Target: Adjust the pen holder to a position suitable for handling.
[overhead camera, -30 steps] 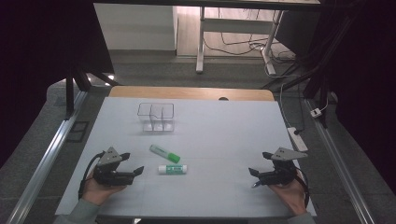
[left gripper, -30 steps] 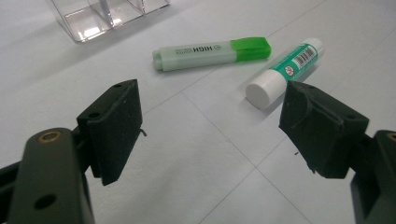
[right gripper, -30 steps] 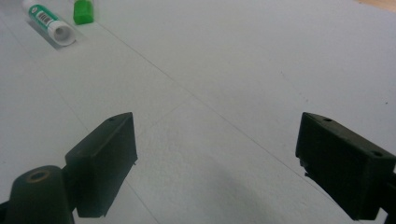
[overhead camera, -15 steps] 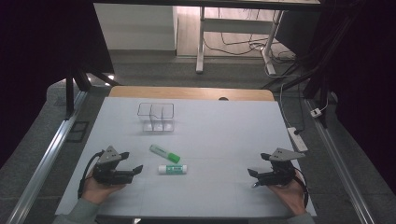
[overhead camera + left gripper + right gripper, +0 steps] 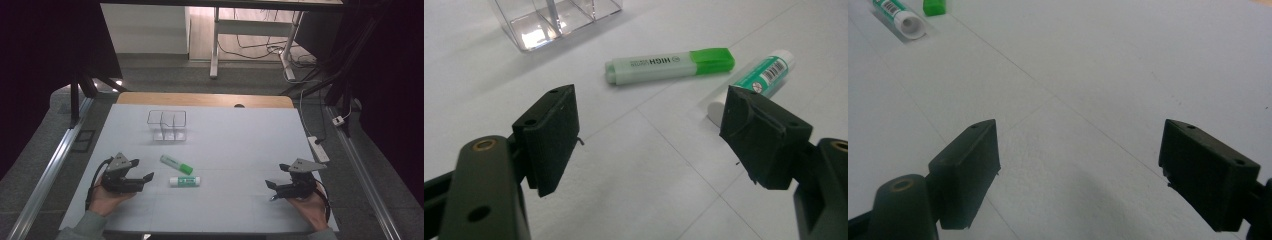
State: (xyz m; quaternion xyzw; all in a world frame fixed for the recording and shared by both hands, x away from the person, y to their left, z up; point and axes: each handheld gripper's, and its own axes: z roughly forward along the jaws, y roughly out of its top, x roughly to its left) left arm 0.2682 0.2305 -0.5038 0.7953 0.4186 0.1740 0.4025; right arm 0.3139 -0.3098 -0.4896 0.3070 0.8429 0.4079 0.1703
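Observation:
A green highlighter (image 5: 176, 164) (image 5: 669, 65) lies on the white table, with a green-and-white glue stick (image 5: 185, 181) (image 5: 754, 79) just in front of it. A clear divided plastic organizer (image 5: 167, 125) (image 5: 556, 20) stands farther back. My left gripper (image 5: 147, 178) (image 5: 659, 137) rests open near the table's front left, its jaws pointing at the two items. My right gripper (image 5: 270, 190) (image 5: 1088, 172) sits open at the front right, nothing between its jaws. Its view catches the glue stick's white end (image 5: 900, 17) and the highlighter's green cap (image 5: 934, 6) at the upper left.
The white table (image 5: 235, 150) ends in a wooden strip (image 5: 200, 99) at the back. A power strip (image 5: 318, 148) lies off the table's right side, and metal rails run along both sides. A desk frame with cables stands on the floor beyond.

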